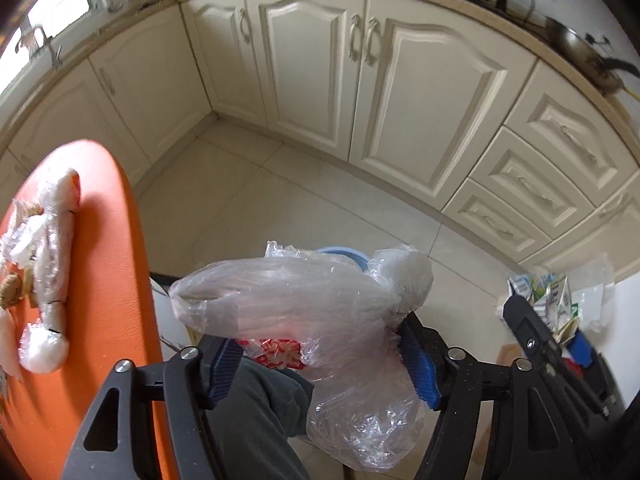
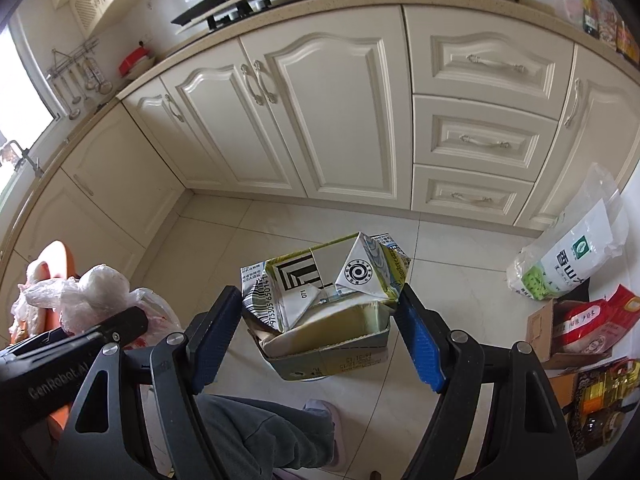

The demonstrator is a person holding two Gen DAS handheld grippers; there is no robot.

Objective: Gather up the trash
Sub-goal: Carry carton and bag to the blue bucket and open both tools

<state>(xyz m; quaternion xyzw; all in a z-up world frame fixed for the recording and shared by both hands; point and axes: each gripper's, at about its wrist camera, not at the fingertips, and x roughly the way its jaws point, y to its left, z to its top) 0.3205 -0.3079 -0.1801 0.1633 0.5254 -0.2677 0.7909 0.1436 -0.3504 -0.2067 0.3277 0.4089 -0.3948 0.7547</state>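
My left gripper point(image 1: 320, 352) is shut on a crumpled clear plastic bag point(image 1: 296, 300) and holds it in the air over the floor; a blue bin rim point(image 1: 340, 254) shows just behind the bag. My right gripper point(image 2: 316, 320) is shut on flattened milk cartons point(image 2: 324, 300), held above the tiled floor. The cartons and the right gripper also show at the right edge of the left wrist view point(image 1: 552, 296). The bag and the left gripper show at the left in the right wrist view point(image 2: 96, 296). More clear plastic trash point(image 1: 44, 272) lies on the orange table point(image 1: 108, 248).
Cream kitchen cabinets point(image 2: 328, 120) curve around the tiled floor point(image 2: 224, 248). A rice bag point(image 2: 572, 256), a cardboard box with red packs point(image 2: 580, 328) and oil bottles point(image 2: 600, 396) stand on the floor at the right. The person's leg and slipper point(image 2: 320, 420) are below the grippers.
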